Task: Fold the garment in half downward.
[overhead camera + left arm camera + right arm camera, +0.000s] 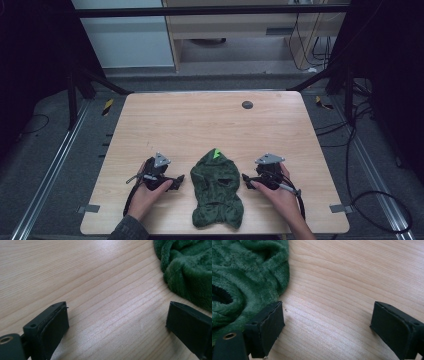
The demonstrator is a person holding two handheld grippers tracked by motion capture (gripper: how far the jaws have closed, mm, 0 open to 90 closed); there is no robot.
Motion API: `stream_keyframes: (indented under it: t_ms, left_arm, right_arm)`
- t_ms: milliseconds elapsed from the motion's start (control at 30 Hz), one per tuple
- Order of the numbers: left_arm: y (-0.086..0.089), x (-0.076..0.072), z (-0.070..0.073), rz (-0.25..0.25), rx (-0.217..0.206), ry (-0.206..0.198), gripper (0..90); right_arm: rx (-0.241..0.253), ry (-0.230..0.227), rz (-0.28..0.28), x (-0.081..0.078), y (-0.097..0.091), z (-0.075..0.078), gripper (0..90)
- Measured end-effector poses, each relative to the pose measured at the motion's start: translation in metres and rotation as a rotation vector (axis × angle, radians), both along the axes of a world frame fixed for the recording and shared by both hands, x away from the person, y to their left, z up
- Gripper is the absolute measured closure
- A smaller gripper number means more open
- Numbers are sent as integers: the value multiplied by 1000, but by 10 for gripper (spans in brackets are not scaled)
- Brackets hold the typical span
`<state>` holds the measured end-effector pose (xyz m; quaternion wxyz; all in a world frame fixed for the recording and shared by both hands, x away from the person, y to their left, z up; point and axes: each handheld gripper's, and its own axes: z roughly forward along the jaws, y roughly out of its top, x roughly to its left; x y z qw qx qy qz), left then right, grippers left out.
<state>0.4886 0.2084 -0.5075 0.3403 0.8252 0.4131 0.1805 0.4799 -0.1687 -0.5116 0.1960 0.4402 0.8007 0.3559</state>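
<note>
A green fleece hood [217, 189] lies flat near the table's [200, 120] near edge. The left gripper [176, 182] and right gripper [246, 179] flank it, jaws wide and empty, likely poised to take its sides. Farther off, the tabletop is bare wood.

Both forearms come in from the near edge of the table [150, 110], one hand on each tool. The left gripper [178, 180] sits low over the table's near left part, jaws spread wide with just bare wood between them. Same deal for the right gripper [245, 179] on the near right: jaws wide apart, gripping nothing.
</note>
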Motion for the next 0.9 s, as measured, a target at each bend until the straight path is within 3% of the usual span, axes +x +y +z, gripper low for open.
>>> stream_keyframes:
  t_ms: [167, 300, 333, 400, 500, 733, 900]
  left_arm:
    - [-3, 1, 4, -25, 0, 23, 70]
    - [-7, 4, 11, -47, -24, 60, 119]
    - [-8, 5, 12, -51, -22, 69, 135]
    - [-12, 7, 19, -78, 30, 89, 146]
    - [-20, 10, 28, -110, 62, 102, 212]
    - [-41, 30, 51, -170, 73, 118, 297]
    - [-52, 41, 54, -188, 84, 124, 366]
  right_arm:
    - [-4, -2, -1, -1, 0, 0, 124]
    - [-22, 19, 13, -1, 1, 4, 207]
    - [-31, 44, 30, 0, 4, 8, 249]
    - [-39, 61, 61, 1, 8, 13, 294]
    - [-58, 109, 119, 7, 22, 25, 372]
    - [-47, 139, 202, 28, 41, 40, 501]
    - [-50, 153, 235, 39, 52, 43, 554]
